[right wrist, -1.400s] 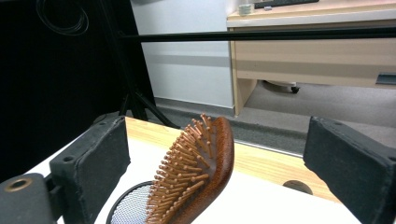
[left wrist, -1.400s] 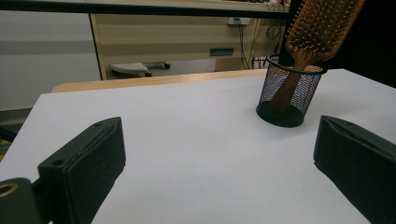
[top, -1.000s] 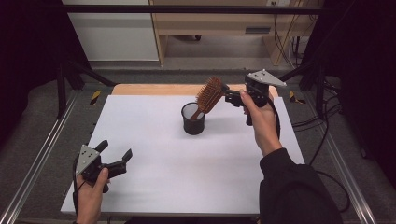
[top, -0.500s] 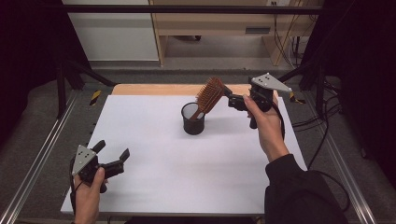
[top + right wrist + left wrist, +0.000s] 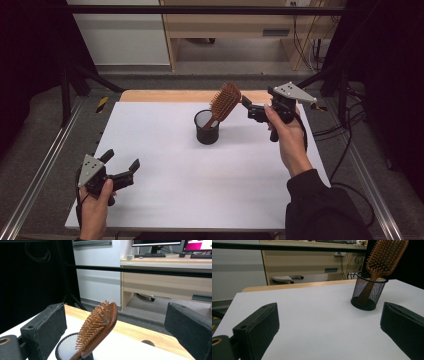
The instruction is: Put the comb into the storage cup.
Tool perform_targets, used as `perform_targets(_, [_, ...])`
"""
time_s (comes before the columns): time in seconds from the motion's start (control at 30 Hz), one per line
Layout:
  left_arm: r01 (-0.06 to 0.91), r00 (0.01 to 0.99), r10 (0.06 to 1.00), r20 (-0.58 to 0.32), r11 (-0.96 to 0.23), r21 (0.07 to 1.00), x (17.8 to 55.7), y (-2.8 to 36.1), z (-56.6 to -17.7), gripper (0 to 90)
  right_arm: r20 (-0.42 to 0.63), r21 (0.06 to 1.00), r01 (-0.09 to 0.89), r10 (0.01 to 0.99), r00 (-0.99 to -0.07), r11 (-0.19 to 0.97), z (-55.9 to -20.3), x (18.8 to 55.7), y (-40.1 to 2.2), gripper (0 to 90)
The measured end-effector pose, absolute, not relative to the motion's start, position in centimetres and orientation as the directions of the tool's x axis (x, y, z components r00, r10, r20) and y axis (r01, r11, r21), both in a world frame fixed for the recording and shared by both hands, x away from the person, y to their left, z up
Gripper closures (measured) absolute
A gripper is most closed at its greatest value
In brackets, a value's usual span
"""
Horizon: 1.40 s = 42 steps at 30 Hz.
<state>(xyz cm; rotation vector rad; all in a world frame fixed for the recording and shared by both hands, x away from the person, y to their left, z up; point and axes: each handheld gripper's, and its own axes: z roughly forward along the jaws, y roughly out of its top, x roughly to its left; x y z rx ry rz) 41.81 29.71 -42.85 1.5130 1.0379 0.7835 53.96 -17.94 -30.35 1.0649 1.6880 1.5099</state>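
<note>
Since a second ago the right gripper (image 5: 248,106) has drawn back from the hairbrush (image 5: 225,102), which it had been right up against, and now hangs just to the brush's right with a small gap between them; the left gripper (image 5: 121,167) has hardly shifted near the table's front left corner.

From the high view, the hairbrush stands handle-down in the black mesh cup (image 5: 206,127), its head leaning toward the right gripper. That gripper's jaws are apart and hold nothing. The left gripper, well away from the cup, sits low over the white table (image 5: 165,195) with its jaws spread and empty.

Along the left gripper's own view, its two black jaws stand wide apart at the bottom corners. The mesh cup (image 5: 368,293) is ahead and to the right of them, well off, with the hairbrush (image 5: 384,257) rising out of it and tilting right.

Along the right gripper's view, the jaws are again wide apart. The hairbrush (image 5: 98,332) shows between them, close ahead, bristles facing left, untouched by either jaw. The cup's rim (image 5: 65,347) sits just below the brush, near the left jaw.
</note>
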Motion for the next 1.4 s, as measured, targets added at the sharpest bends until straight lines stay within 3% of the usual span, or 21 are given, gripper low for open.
perform_targets(0.43, [0.202, 0.397, 0.916, -0.054, -0.030, 0.979, 41.9, 29.8, -43.0, 2.5, 0.062, 0.992, 0.125, 0.886, -0.459, -0.005, -30.0, 52.2, -20.9, 3.9])
perform_targets(1.4, [0.207, 0.399, 0.915, -0.059, -0.027, 0.978, 41.8, 29.9, -43.0, 2.5, 0.075, 0.991, 0.134, 0.909, -0.410, -0.021, -33.9, 49.1, -25.7, 4.0])
